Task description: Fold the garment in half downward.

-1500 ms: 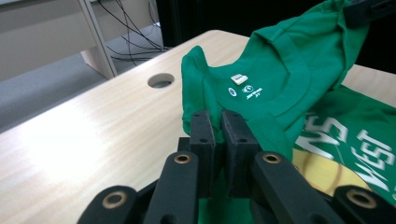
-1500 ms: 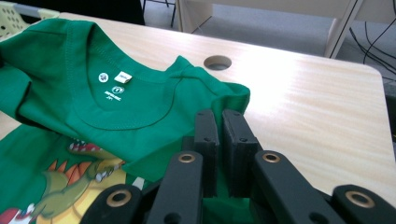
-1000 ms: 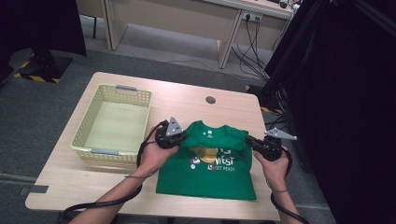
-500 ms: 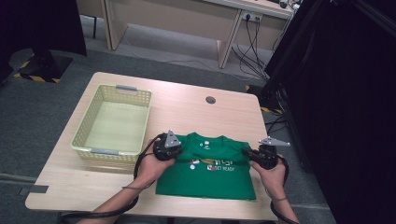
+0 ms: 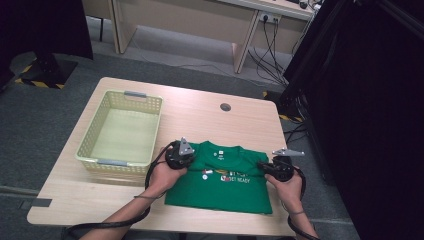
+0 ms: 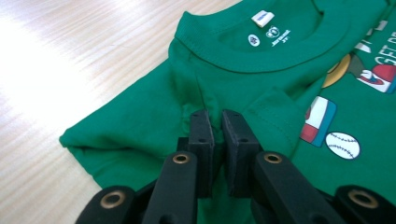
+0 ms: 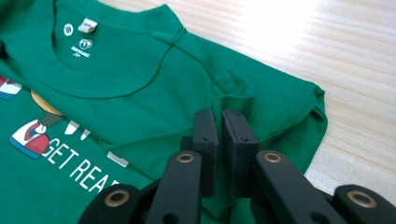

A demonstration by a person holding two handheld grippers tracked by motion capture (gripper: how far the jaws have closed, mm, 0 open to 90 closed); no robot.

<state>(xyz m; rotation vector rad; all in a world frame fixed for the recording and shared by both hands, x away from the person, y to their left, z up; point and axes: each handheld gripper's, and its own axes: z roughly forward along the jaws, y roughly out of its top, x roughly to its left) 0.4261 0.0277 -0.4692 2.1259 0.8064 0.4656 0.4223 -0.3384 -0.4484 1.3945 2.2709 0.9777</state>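
Tongs: left tongs [image 6: 217,140] and right tongs [image 7: 218,140] each clamped on a shoulder of the green shirt [image 5: 220,180] | why: keeps the fold even on the worktop [image 5: 200,107] (basket [image 5: 87,150] beside it, probably its destination)

Right gripper [image 7: 218,122] pinches a fold of the green T-shirt [image 7: 154,93] at its shoulder area, black jaws nearly together with cloth between the pads. Shirt lies flat on the light wooden table [image 7: 345,60], collar [image 7: 100,86] up and to the left, white neck label [image 7: 87,25] inside it. White print "GET REA" and a colourful graphic at lower left. Sleeve edge bunched at right.
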